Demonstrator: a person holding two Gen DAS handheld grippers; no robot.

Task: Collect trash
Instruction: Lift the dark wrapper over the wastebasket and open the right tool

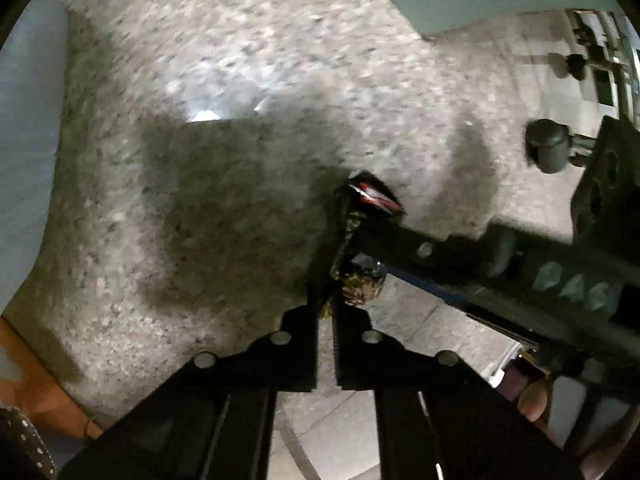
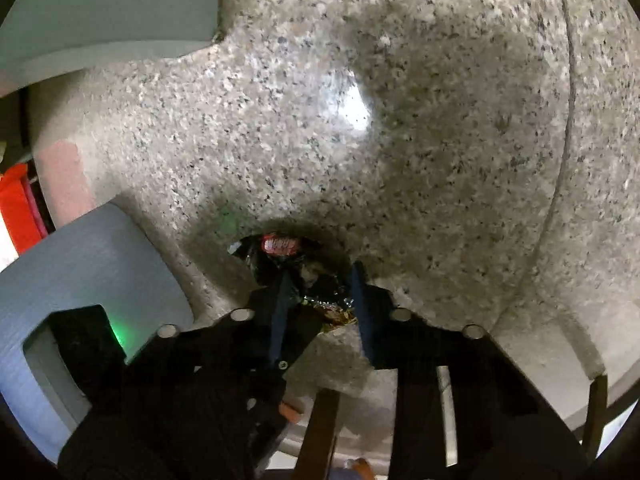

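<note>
The crumpled wrapper point(image 2: 298, 276) sits at the granite counter's point(image 2: 400, 160) near edge, apparently pinched by both tools: left gripper point(image 1: 326, 308) pressed together on its lower end, right gripper point(image 2: 320, 300) narrowed around it. Pickup step; next, lift together toward a bin.

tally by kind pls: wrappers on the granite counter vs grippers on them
Crumpled wrapper: 1 (dark foil, red label; both grippers clamp it)
Grippers: 2, left gripper and right gripper
Granite counter: 1
Total: 4
</note>
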